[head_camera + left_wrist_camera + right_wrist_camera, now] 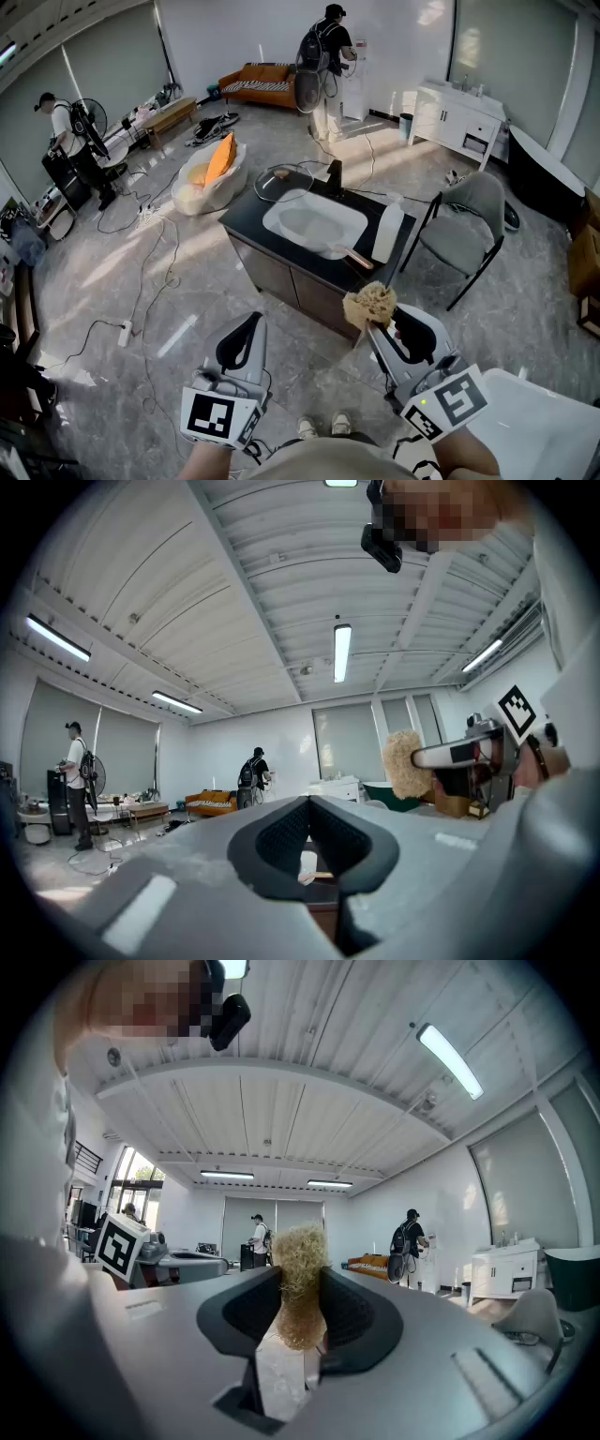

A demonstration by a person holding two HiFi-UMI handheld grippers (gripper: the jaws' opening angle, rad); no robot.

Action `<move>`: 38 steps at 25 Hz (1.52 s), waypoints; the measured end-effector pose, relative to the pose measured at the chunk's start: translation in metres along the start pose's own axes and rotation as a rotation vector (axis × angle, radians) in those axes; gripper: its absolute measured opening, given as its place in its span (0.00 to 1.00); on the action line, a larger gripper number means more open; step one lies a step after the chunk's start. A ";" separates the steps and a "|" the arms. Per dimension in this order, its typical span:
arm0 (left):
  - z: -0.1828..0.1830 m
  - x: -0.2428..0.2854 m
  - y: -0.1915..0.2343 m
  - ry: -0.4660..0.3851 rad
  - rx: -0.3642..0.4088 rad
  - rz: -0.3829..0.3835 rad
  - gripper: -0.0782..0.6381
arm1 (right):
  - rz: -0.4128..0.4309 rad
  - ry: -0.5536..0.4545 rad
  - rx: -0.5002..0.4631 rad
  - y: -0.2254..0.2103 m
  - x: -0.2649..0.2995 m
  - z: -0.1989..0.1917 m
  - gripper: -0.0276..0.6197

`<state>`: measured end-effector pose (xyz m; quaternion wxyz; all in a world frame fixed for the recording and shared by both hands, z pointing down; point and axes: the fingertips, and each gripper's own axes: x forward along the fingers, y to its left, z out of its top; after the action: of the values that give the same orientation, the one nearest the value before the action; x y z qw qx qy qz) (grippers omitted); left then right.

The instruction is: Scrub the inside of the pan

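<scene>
My right gripper [382, 323] is shut on a tan fibrous scrubber [368, 305], held level above the floor in front of a black counter [253, 214] with a white sink [314, 223]. The right gripper view shows the scrubber [300, 1279] squeezed between both pads. My left gripper [251, 323] hangs level beside it, jaws shut with nothing between them [307, 832]. A round glass-topped pan or lid [281, 180] lies at the counter's far left corner. A brown handle [352, 255] sticks out at the sink's near edge. Both grippers are well short of the counter.
A black faucet [334, 176] stands behind the sink and a white bottle [387, 232] lies on the counter's right end. A grey chair [464, 230] is right of the counter. Cables cross the floor on the left. Two people stand far off.
</scene>
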<state>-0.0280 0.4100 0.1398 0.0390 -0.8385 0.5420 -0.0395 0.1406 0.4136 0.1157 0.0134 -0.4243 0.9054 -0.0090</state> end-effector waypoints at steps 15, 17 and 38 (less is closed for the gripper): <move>0.002 -0.001 -0.009 0.001 -0.004 -0.016 0.11 | -0.007 -0.007 0.066 -0.007 -0.010 -0.003 0.24; 0.000 0.001 -0.011 0.016 -0.005 -0.018 0.11 | -0.005 -0.006 0.065 -0.009 -0.011 -0.004 0.24; -0.008 0.034 -0.043 0.054 0.020 0.069 0.11 | 0.013 -0.029 -0.023 -0.063 -0.018 -0.023 0.24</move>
<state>0.0241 0.3964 0.1528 0.0339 -0.8174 0.5712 -0.0660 0.1995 0.3869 0.1403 0.0215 -0.4184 0.9080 0.0077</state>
